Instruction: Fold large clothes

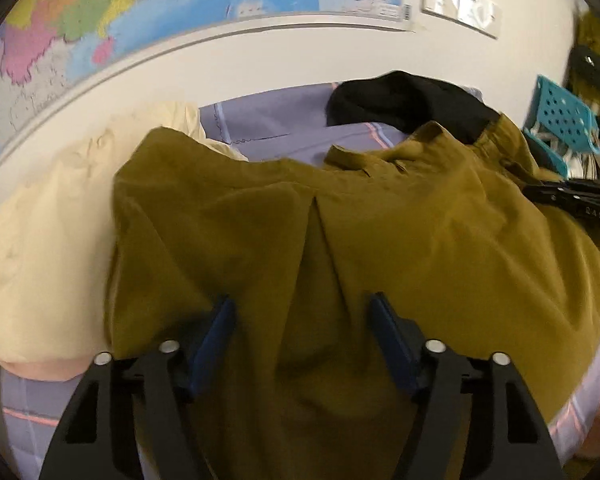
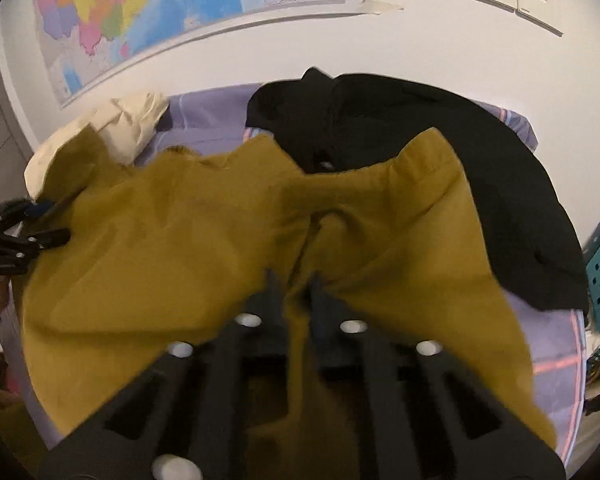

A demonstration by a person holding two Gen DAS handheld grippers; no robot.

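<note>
both wrist views ride low and close over the bed (image 1: 260, 120), tilted down along each tool toward the far wall. the left view looks in from the left, the right view from the right. both share the mustard garment (image 1: 380, 232), the black garment (image 2: 420, 128) and the wall map (image 2: 140, 12)
</note>
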